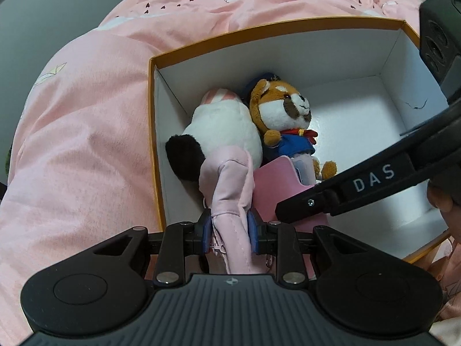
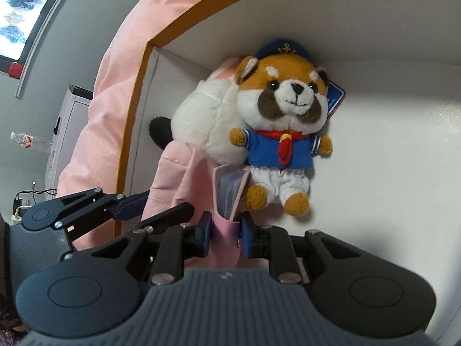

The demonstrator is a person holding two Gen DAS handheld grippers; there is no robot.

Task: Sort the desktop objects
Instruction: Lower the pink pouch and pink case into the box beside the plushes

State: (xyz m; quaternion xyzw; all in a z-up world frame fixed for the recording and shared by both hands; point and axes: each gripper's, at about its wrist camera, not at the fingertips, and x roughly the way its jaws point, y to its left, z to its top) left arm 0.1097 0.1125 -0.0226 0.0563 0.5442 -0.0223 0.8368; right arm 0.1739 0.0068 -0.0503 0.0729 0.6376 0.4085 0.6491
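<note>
1. Our left tool (image 1: pixel 230 232) points steeply down into the box (image 1: pixel 276 27), its blue pads (image 1: pixel 206 230) clenched on a pale pink fabric item (image 1: pixel 230 190) that runs forward from between them.
2. Our right tool (image 2: pixel 224 232) grasps a pink card holder (image 2: pixel 223 239); the holder's open top, just past the pads, shows a stack of cards (image 2: pixel 227 194).
3. In the left view the right tool (image 1: pixel 291 212) crosses from the right, its black arm marked "DAS" lying over the card holder (image 1: pixel 276 181), which sits just right of the fabric item.
4. In the right view the left tool (image 2: pixel 131 203) shows to the left, its blue pad against the fabric item (image 2: pixel 173 178).
5. Just ahead of both tools, inside the box, lie two plush toys touching each other: a white plush (image 1: pixel 222 127) with a black patch, and to its right a sailor plush (image 1: pixel 288 115) in a blue shirt, red scarf and a navy cap.
6. The white plush (image 2: pixel 201 121) rests against the box's left wall; the fabric item overlaps its near end.
7. The sailor plush (image 2: pixel 285 121) lies face up on the white floor of the box (image 2: pixel 155 39); its foot is just beyond the right tool's right pad.
8. The box's right part is bare white floor. Its rim is orange.
9. The box stands on a bed with a pink quilt (image 1: pixel 80 132), which spreads to the left of the left tool and beyond the box.
10. A fingertip (image 1: pixel 439 199) shows at the right edge of the left view, beside the right tool's body.
</note>
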